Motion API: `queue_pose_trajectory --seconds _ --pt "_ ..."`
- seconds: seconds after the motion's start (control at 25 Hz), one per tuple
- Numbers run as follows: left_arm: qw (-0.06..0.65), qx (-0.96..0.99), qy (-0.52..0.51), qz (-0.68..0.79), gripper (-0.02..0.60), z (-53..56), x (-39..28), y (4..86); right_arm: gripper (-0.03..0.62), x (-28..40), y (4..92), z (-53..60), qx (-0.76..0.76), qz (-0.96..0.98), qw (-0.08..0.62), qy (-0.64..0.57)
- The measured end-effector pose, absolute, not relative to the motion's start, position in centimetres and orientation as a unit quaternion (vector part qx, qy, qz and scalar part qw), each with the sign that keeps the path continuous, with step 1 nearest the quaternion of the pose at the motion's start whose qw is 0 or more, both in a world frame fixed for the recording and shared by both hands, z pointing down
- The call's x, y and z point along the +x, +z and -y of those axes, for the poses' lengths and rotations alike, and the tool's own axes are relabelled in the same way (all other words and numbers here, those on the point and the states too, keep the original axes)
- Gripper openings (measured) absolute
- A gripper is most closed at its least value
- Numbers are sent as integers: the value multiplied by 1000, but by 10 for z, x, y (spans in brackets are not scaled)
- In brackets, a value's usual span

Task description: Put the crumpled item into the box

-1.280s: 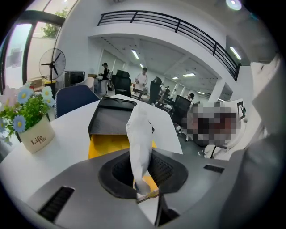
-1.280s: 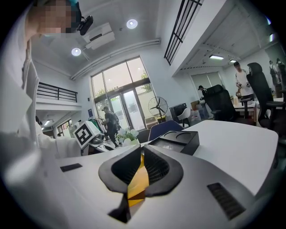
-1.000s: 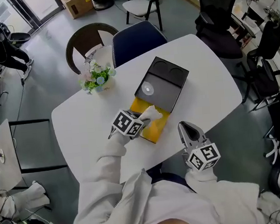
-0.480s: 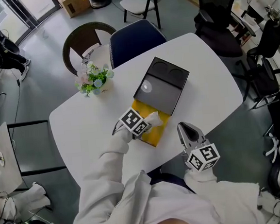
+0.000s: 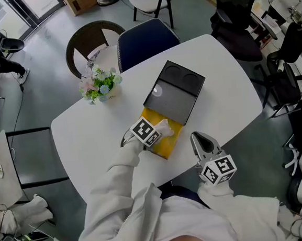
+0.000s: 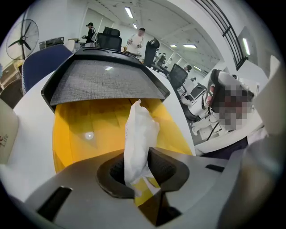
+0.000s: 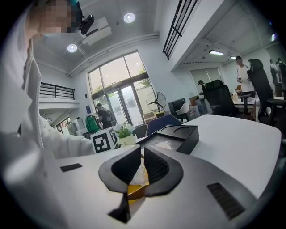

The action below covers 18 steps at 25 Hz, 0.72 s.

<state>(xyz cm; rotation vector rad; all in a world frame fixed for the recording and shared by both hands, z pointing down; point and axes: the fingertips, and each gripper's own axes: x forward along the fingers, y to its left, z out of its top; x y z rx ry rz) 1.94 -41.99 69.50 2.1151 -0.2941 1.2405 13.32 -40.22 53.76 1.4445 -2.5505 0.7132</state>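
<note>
White crumpled paper (image 6: 139, 134) | left fingers (image 6: 166, 170) pinch it, just opening, over glossy yellow box (image 6: 89, 120) | right fingers (image 7: 155, 167) together

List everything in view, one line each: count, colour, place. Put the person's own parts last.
table: one, white, centre.
box: one, yellow tray, black lid, mid-table.
crumpled item: one, white, over the tray, between left gripper pads.
flower pot: one, pale, green leaves, table's far left.
navy chair: one, table's far side.
brown chair: one, beside it.
office chairs: several, black, right.
carton: one, brown, floor, top.
left gripper: one, grey, above box; jaws have just been opening.
right gripper: one, grey, near table edge; jaws together, empty.
sleeves: two, white, bottom.
</note>
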Motion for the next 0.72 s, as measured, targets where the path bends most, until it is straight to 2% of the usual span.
queue_pose_trajectory --seconds 0.2,0.36,0.44,0.64,0.72 --pt "291 802 499 154 164 427 14 698 43 135 539 403 477 844 63 238" --pt "252 799 514 183 187 432 12 694 44 133 537 401 474 846 60 237" --pt "221 800 522 197 229 435 11 691 44 134 538 400 475 845 59 238" --pt "195 807 507 230 246 436 8 689 44 137 537 395 478 843 54 240" --pt "185 807 500 255 281 439 4 687 44 137 535 395 478 844 52 238"
